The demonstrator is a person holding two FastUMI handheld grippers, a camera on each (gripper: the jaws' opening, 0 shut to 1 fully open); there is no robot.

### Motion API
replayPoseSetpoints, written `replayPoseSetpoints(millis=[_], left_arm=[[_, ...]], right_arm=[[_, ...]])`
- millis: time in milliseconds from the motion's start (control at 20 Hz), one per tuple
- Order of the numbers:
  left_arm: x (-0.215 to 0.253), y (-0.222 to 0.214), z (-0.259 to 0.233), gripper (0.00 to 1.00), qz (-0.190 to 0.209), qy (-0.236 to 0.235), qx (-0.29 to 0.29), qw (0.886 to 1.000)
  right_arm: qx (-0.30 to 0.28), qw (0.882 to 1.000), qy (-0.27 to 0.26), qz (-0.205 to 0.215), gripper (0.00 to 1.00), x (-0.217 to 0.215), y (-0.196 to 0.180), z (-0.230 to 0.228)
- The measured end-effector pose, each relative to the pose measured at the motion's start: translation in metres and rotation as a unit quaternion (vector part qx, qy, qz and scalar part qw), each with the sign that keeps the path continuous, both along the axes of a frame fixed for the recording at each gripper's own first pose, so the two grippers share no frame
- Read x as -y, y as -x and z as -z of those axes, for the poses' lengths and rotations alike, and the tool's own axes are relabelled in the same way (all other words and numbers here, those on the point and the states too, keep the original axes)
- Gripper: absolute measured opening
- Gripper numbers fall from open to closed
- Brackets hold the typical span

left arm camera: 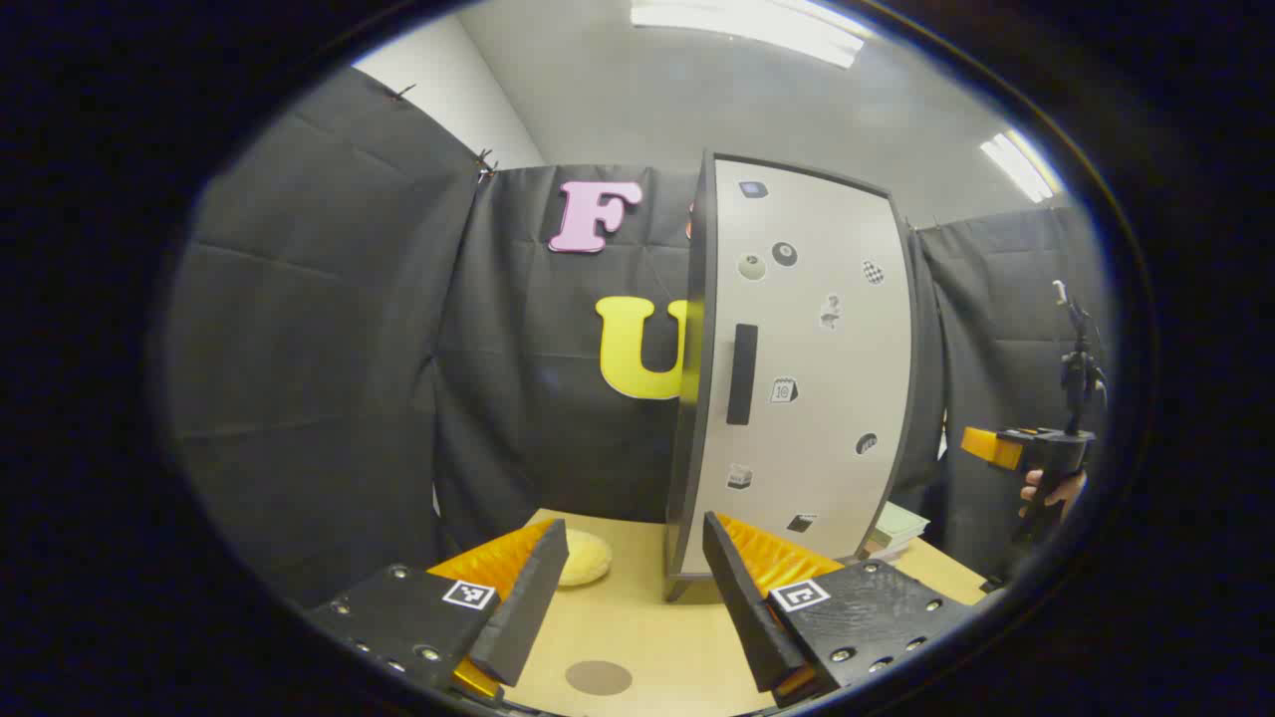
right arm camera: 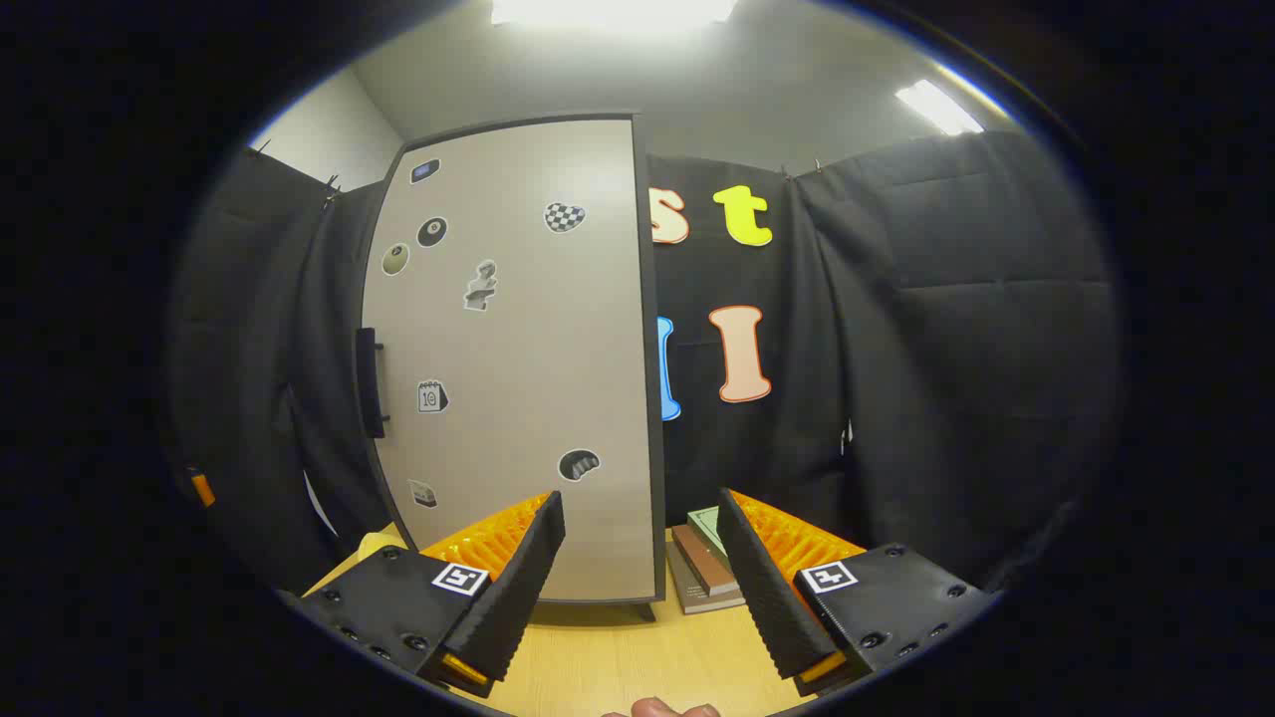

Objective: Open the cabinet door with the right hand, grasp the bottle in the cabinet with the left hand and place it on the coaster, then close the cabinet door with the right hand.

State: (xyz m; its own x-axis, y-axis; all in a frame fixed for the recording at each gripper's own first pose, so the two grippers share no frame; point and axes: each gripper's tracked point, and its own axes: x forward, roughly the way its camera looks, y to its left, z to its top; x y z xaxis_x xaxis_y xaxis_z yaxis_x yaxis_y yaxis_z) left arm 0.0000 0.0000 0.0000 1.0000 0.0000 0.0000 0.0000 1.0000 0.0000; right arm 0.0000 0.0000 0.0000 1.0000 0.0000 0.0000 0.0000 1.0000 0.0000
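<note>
Cabinet door (right arm camera: 518, 358) closed, handle (right arm camera: 371, 383) untouched.

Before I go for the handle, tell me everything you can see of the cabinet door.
The cabinet door is a tall, pale grey panel with a dark edge, shut and upright on the wooden table. Small stickers dot its face. A black vertical handle sits near its left edge at mid-height. Nothing touches it; a stack of books lies beside its right corner.

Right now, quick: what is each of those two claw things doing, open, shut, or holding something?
Left gripper: open, holding nothing, facing the cabinet door.
Right gripper: open, holding nothing, also facing the door.
</note>
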Motion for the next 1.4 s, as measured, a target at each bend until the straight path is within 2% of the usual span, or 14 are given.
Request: replayPoseSetpoints(millis=[50,150,250,300,400,750,800,850,900,950,1000,1250,1300,1400], left_arm=[[-0.002,0.001,0.002,0.82,-0.002,0.003,-0.002,1.000],[-0.007,0.003,0.007,0.82,-0.006,0.004,-0.005,1.000],[-0.011,0.006,0.012,0.82,-0.009,0.003,-0.009,1.000],[-0.012,0.007,0.013,0.84,-0.010,0.002,-0.009,1.000],[-0.015,0.008,0.014,0.84,-0.012,0.003,-0.009,1.000],[-0.019,0.007,0.016,0.84,-0.019,-0.003,-0.005,1.000],[-0.021,0.009,0.018,0.87,-0.022,-0.005,-0.003,1.000],[-0.022,0.010,0.020,0.82,-0.024,-0.005,-0.003,1.000],[-0.021,0.011,0.024,0.82,-0.024,-0.002,-0.001,1.000],[-0.021,0.012,0.026,0.82,-0.023,0.004,-0.002,1.000],[-0.022,0.012,0.031,0.84,-0.023,0.013,-0.006,1.000],[-0.037,0.011,0.056,0.82,-0.036,0.033,-0.024,0.999],[-0.040,0.012,0.061,0.87,-0.039,0.033,-0.029,0.998],[-0.044,0.014,0.068,0.84,-0.043,0.039,-0.035,0.998]], right_arm=[[-0.001,1.000,0.002,-0.003,0.98,-0.003,-0.001,0.001],[-0.005,1.000,0.004,-0.010,0.93,-0.012,-0.003,0.002],[-0.007,1.000,0.006,-0.014,0.93,-0.016,-0.003,0.002],[-0.007,1.000,0.006,-0.015,0.98,-0.018,-0.004,0.001],[-0.007,1.000,0.007,-0.019,0.93,-0.023,-0.004,0.001],[-0.002,0.999,0.009,-0.041,0.93,-0.044,-0.012,-0.007],[0.000,0.999,0.007,-0.046,0.93,-0.049,-0.016,-0.012],[0.004,0.999,0.005,-0.050,0.93,-0.054,-0.020,-0.017],[0.006,0.998,0.006,-0.055,0.93,-0.060,-0.023,-0.023],[0.010,0.998,0.005,-0.058,0.98,-0.065,-0.026,-0.029],[0.016,0.998,0.006,-0.061,0.93,-0.071,-0.030,-0.037],[0.043,0.995,0.016,-0.086,0.92,-0.111,-0.055,-0.082],[0.046,0.995,0.017,-0.092,0.92,-0.121,-0.061,-0.091],[0.054,0.993,0.023,-0.105,0.98,-0.145,-0.074,-0.106]])
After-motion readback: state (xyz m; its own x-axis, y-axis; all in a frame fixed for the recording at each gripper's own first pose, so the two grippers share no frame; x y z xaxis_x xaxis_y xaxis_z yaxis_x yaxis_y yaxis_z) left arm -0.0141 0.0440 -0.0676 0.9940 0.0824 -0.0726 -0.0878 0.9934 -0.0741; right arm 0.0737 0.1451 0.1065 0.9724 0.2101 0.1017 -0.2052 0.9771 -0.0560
